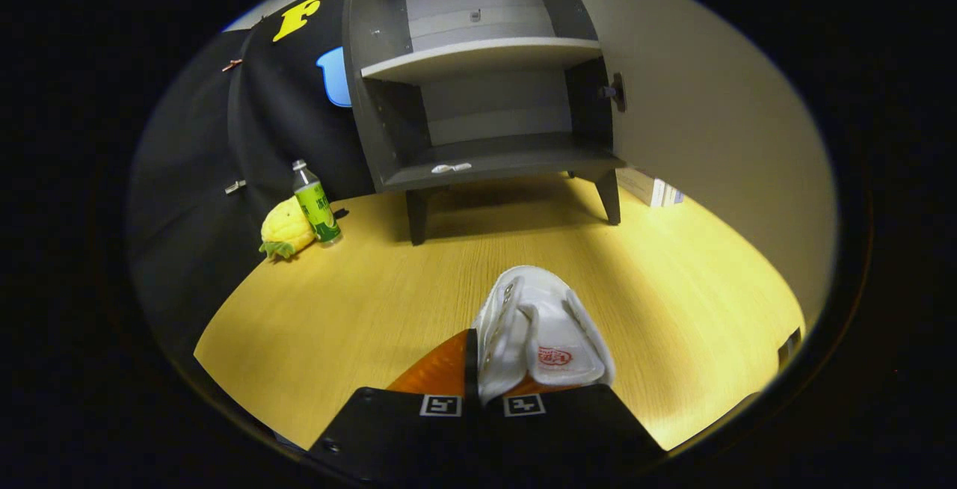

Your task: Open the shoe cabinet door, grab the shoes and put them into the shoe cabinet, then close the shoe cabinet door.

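- The gripper (478, 369) holds a white shoe (534, 324), its fingers closed in on the shoe's side wall so that the wall is pinched between them.
- The shoe points forward, toe away from the fingers, with its tongue and a red mark on the insole facing up.
- The shoe is above the floor (359, 287), a light wood-grain surface, well short of the cabinet (478, 78).
- The cabinet is dark grey and stands on short legs beyond the shoe; its inside is in plain sight.
- A pale shelf (478, 55) splits the cabinet into an upper and a lower compartment; both hold no shoes.
- A small white object (451, 168) lies at the front edge of the bottom board; what it is cannot be told.
- The door (718, 122) is swung open to the right, its pale inner face showing, with a dark knob (617, 91) near its edge next to the cabinet.
- Left of the cabinet, on the floor by the black cloth wall, a green-labelled bottle (316, 203) stands upright, touching a yellow plush toy (285, 230) beside it.
- Some flat boxes or books (652, 188) lie on the floor behind the cabinet's right leg, under the door.
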`<state>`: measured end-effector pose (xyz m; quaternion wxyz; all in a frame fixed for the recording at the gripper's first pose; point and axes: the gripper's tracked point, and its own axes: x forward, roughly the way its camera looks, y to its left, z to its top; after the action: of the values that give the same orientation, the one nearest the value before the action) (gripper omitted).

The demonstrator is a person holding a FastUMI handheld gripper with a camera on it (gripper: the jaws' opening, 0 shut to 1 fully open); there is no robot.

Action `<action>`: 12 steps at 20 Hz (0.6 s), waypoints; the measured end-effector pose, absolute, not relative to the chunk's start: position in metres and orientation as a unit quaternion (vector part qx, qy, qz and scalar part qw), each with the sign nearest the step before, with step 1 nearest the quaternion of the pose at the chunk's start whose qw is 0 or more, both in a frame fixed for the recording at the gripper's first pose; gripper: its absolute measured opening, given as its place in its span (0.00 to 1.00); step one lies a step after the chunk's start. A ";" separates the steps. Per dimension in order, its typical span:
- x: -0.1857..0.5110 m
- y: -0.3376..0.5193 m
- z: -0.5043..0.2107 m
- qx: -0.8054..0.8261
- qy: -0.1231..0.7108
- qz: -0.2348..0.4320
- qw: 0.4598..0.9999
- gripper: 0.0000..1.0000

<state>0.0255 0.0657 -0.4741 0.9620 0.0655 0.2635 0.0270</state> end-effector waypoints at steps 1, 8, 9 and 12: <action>0.025 0.069 -0.458 0.068 0.261 0.034 0.962 0.06; 0.045 0.064 -0.333 0.060 0.235 0.038 0.969 0.06; 0.051 0.064 -0.312 0.064 0.227 0.037 0.971 0.06; 0.077 0.062 -0.257 0.075 0.204 0.039 0.975 0.06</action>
<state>0.0769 0.0622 -0.2567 0.9752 0.0753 0.2042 0.0389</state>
